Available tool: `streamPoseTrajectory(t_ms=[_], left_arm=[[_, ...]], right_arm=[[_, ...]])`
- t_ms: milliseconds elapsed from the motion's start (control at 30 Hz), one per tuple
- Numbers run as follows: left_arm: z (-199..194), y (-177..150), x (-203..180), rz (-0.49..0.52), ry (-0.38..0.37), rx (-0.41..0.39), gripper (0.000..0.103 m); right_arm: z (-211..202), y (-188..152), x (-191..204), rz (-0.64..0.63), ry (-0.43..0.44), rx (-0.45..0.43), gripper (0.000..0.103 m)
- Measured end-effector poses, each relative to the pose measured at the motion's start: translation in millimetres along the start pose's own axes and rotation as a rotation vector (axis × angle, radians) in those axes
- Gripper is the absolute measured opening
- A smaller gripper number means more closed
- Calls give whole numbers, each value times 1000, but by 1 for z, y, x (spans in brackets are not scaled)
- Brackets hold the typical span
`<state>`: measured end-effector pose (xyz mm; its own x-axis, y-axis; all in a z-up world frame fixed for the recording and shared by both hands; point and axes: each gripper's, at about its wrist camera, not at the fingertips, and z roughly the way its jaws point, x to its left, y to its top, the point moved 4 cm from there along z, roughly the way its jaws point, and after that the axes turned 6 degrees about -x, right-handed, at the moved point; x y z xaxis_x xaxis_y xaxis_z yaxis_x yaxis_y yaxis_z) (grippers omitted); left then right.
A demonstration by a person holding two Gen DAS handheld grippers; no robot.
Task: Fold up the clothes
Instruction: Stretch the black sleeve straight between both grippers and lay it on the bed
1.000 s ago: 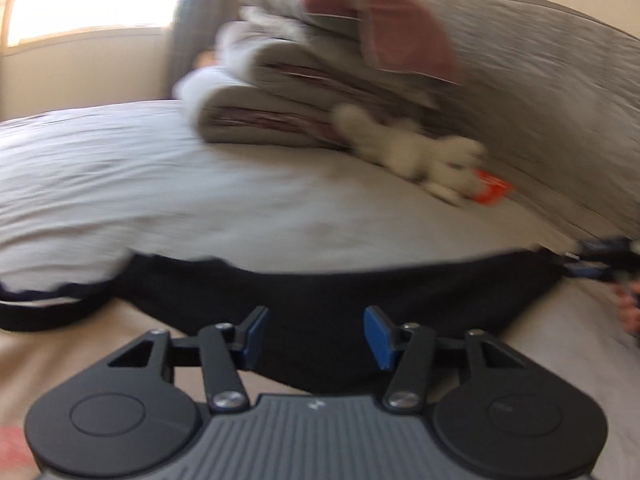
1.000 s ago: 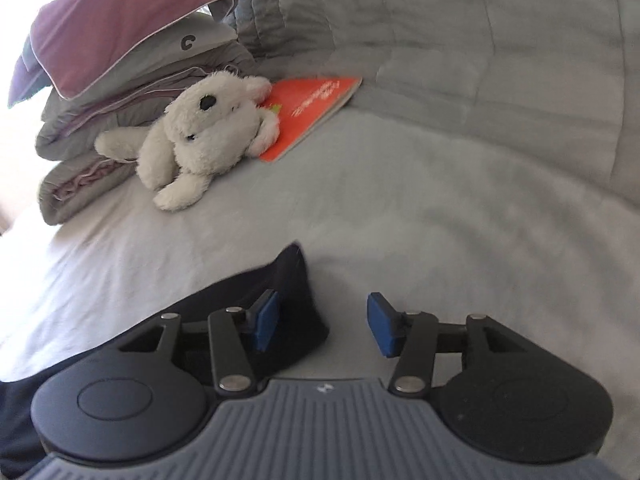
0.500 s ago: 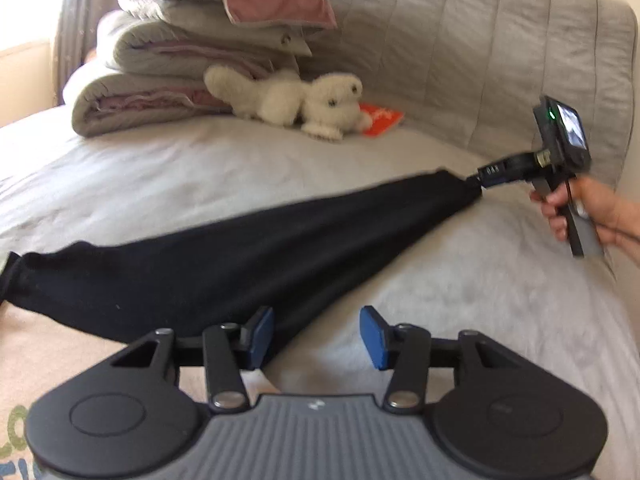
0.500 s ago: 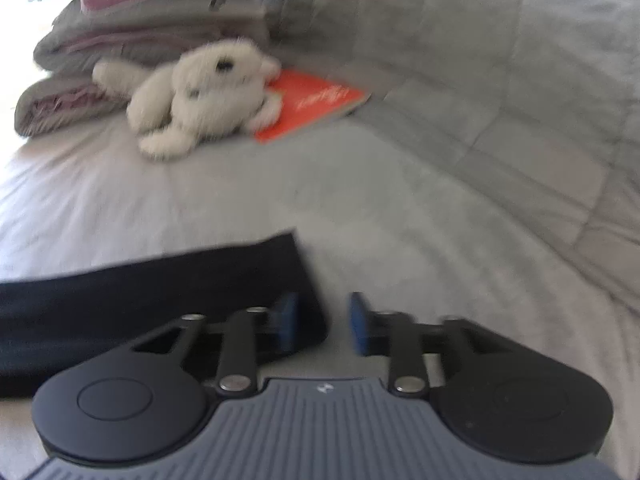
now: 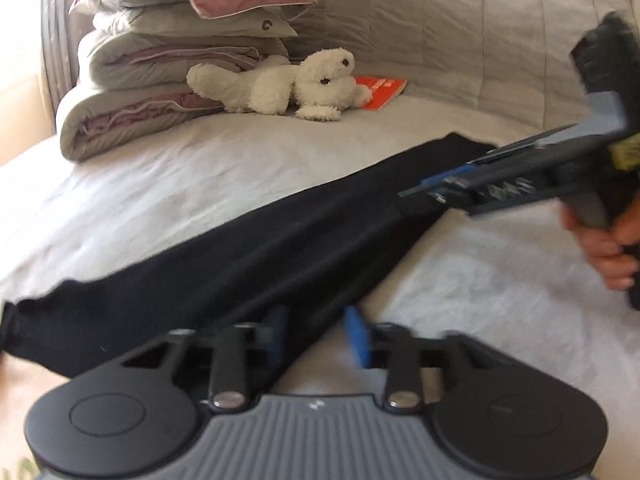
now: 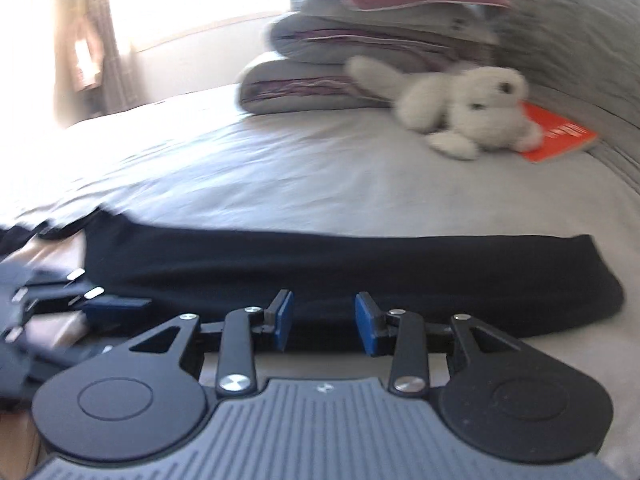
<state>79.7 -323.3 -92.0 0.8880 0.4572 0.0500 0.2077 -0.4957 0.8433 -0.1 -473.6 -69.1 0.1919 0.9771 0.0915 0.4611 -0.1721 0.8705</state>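
Observation:
A long black garment [image 5: 240, 264] lies folded in a strip across the grey bed sheet [image 5: 180, 184]; it also shows in the right wrist view [image 6: 360, 268]. My left gripper [image 5: 318, 334] is open at the garment's near edge, its left finger over the cloth. My right gripper [image 6: 324, 322] is open and empty at the garment's near edge. In the left wrist view the right gripper [image 5: 424, 192] reaches in from the right over the cloth. In the right wrist view the left gripper [image 6: 112, 304] shows at the left.
A stack of folded quilts and pillows [image 5: 168, 64] stands at the back of the bed. A white plush toy [image 5: 288, 84] and an orange booklet [image 5: 380, 90] lie next to it. A quilted headboard [image 5: 460, 28] stands behind. A beige cloth [image 6: 56, 256] lies at the left.
The right gripper opened, letting go of the garment's end, and swung left along the near edge toward the middle. The left gripper moved slightly nearer the cloth and stayed open.

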Motion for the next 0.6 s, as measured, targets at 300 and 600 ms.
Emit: streamPoseTrajectory(t_ms=[300, 600], left_arm=[[-8, 12, 11, -102, -19, -44, 4], [-13, 3, 5, -60, -66, -24, 4]], right_arm=[[-2, -21, 60, -408, 2, -58, 61], [21, -30, 66, -679, -248, -85, 38]])
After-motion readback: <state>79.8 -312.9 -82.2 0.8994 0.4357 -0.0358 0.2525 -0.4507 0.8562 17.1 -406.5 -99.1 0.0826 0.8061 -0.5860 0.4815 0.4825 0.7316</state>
